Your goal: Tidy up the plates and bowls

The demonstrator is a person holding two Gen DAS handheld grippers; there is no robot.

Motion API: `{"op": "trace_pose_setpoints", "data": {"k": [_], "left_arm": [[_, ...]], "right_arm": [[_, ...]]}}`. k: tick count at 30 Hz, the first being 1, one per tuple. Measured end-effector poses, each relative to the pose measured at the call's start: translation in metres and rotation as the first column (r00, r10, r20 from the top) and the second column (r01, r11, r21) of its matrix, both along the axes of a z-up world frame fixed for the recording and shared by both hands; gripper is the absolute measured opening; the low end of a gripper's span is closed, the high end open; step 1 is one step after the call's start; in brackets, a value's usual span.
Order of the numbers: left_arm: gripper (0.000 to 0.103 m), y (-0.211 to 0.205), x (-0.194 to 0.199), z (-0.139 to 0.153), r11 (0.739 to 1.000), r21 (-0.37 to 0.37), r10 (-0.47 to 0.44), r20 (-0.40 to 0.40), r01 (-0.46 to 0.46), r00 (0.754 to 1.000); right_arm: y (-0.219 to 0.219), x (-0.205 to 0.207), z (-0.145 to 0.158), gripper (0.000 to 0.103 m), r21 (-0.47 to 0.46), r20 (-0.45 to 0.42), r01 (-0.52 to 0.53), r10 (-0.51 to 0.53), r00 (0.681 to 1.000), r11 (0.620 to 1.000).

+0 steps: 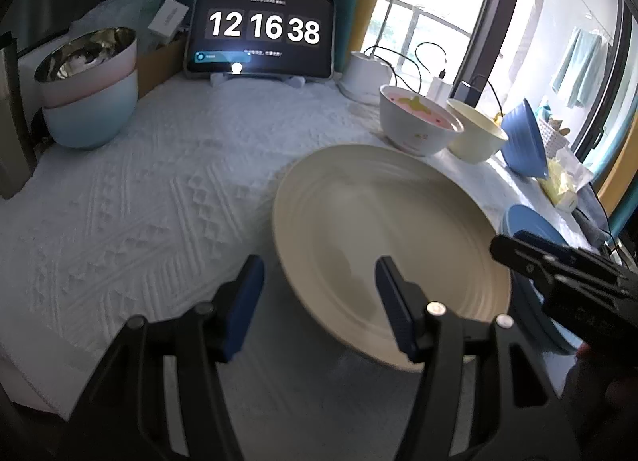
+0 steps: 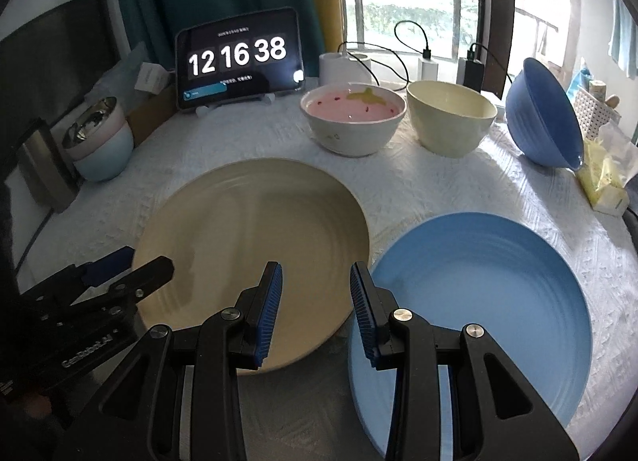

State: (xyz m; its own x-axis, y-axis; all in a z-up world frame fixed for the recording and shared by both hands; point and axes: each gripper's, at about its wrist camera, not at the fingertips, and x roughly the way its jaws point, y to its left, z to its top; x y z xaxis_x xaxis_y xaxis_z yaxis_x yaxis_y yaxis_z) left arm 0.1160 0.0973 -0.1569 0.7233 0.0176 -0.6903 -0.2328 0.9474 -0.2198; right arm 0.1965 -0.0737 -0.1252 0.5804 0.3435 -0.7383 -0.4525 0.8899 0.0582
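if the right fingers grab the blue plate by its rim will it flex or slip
The blue plate looks rigid, with moulded concentric ridges, so it probably won't flex. Its surface has a smooth sheen, so it may slip somewhat, though the ribbed pads on the right gripper should help. It lies flat on the textured cloth, so getting under the low rim looks awkward.

cream plate (image 2: 255,230) flat | blue plate (image 2: 478,301) flat, just beside

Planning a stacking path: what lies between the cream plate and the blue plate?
Only bare white tablecloth separates the cream plate and blue plate, in the right wrist view.
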Motion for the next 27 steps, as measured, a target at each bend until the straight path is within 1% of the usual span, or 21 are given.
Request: {"op": "trace_pose_setpoints", "data": {"k": [4,8,13,20,21,22,25,27], "left_arm": [[0.060,0.000,0.003,-0.002,1.000,-0.013,-0.015,0.000,0.015,1.000],[0.060,-0.002,0.008,-0.003,1.000,0.001,-0.031,-0.005,0.031,1.000],[0.059,0.000,0.016,-0.011,0.999,-0.004,-0.042,-0.042,0.042,0.998],[0.058,0.001,0.019,-0.011,0.999,0.000,-0.048,-0.036,0.048,0.998],[0.057,0.002,0.019,-0.011,0.999,-0.002,-0.050,-0.034,0.050,0.998],[0.054,0.002,0.019,-0.011,0.999,-0.002,-0.049,-0.033,0.049,0.998],[0.046,0.004,0.019,-0.012,0.999,-0.004,-0.049,-0.031,0.049,0.998],[0.043,0.005,0.019,-0.012,0.999,-0.003,-0.048,-0.031,0.048,0.998]], "right_arm": [[0.003,0.008,-0.002,0.038,-0.019,0.010,0.010,-0.010,1.000,1.000],[0.005,0.018,-0.007,0.038,-0.041,-0.003,0.023,-0.023,1.000,0.999],[0.009,0.029,-0.011,0.038,-0.050,-0.016,0.039,-0.040,0.999,0.998],[0.015,0.041,-0.016,0.039,-0.083,-0.024,0.066,-0.068,0.997,0.994],[0.017,0.042,-0.017,0.039,-0.090,-0.024,0.071,-0.073,0.997,0.993],[0.018,0.042,-0.018,0.039,-0.096,-0.023,0.073,-0.076,0.997,0.993],[0.023,0.043,-0.020,0.039,-0.121,-0.015,0.083,-0.085,0.996,0.989],[0.026,0.043,-0.021,0.041,-0.139,-0.011,0.081,-0.084,0.996,0.987]]}}
